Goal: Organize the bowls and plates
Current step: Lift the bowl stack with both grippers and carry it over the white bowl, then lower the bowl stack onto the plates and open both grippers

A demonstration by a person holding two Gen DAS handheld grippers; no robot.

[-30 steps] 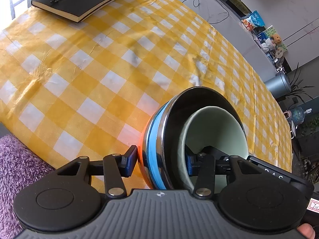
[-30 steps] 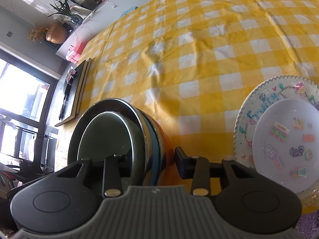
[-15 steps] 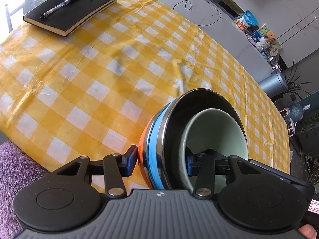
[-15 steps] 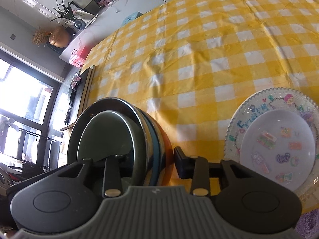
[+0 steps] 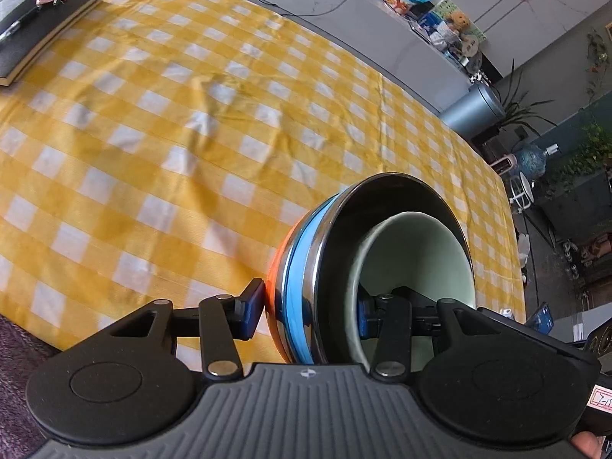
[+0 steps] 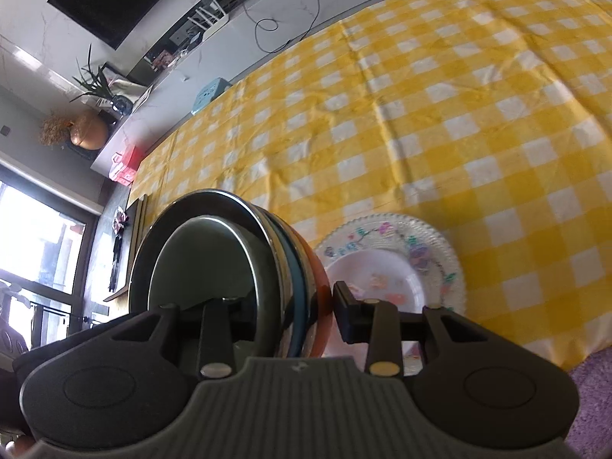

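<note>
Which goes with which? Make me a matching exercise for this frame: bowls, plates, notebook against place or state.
Things:
1. pale green bowl
2. orange bowl
3. decorated plates
4. black notebook

Places or states:
a. flat on the yellow checked cloth, one on the other
b. innermost of the tilted nested stack
c. at the table's far edge, pen on top
d. outermost of the tilted nested stack

Pairs: 1-b, 2-d, 3-a, 4-c
</note>
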